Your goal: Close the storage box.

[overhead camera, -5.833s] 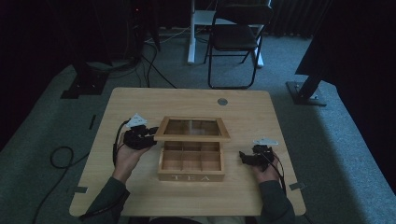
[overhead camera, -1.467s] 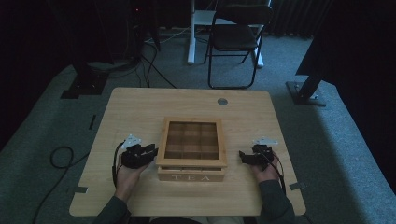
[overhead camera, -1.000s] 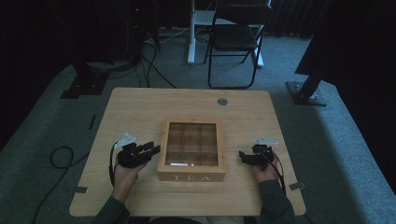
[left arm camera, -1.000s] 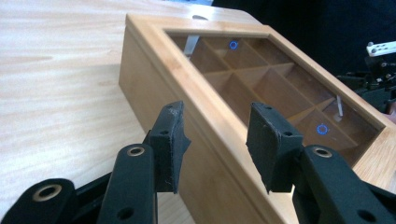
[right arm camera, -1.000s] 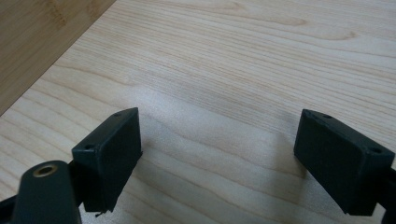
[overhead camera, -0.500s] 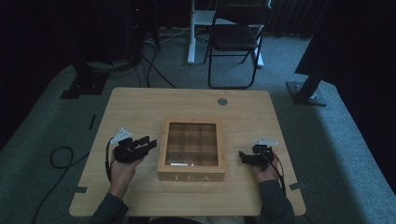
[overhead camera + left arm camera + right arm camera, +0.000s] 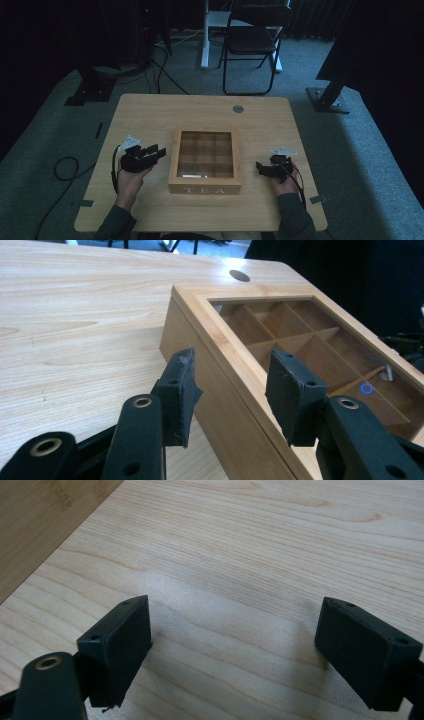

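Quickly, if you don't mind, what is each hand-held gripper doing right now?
Left hand-held gripper: open, holding nothing, beside the tea box.
Right hand-held gripper: open wide, holding nothing, over the table.

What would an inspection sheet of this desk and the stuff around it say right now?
Surface: light wooden table, round grommet near the far edge.
Job's things: wooden tea box at the centre, glass-windowed lid shut, dividers visible through it, "TEA" on the front.
Clutter: nothing seen.
Grippers: left gripper beside the box's left side, fingers open, holding nothing; right gripper to the box's right, fingers wide open over bare table.
Cables: a black cable loops from the left gripper; more cable lies on the floor.
Surroundings: grey carpet, a folding chair behind the table, dark stands either side.
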The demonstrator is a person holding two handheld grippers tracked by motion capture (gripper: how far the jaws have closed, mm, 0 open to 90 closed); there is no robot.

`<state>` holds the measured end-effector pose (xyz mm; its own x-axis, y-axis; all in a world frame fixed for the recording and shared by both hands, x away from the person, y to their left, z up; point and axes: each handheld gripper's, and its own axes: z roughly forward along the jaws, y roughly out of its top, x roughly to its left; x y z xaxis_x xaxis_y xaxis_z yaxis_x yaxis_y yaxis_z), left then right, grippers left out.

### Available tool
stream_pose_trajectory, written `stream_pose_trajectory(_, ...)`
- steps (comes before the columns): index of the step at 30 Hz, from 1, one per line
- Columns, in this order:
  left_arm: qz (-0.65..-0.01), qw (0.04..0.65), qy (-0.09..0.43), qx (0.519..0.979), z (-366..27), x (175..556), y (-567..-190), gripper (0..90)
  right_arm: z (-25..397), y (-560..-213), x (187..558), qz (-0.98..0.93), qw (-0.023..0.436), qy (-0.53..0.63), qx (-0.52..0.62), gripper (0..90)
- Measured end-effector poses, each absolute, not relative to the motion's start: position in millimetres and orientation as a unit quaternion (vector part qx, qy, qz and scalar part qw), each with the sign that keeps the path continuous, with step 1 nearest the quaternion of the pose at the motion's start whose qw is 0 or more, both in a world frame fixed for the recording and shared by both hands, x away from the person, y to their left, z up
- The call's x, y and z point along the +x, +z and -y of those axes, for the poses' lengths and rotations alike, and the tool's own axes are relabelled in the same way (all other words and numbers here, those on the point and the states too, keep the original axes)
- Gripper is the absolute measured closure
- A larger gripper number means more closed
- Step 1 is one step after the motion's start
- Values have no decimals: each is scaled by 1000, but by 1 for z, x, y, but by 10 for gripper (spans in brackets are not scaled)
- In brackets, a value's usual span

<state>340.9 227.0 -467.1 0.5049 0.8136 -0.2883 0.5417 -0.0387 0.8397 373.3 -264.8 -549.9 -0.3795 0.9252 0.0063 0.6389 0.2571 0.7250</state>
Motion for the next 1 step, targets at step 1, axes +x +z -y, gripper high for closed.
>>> stream_pose_trajectory(1, -481, 497, 137, 709, -227, 341, -468, 551, 265, -550, 373, -762, 217, 329, 513, 145)
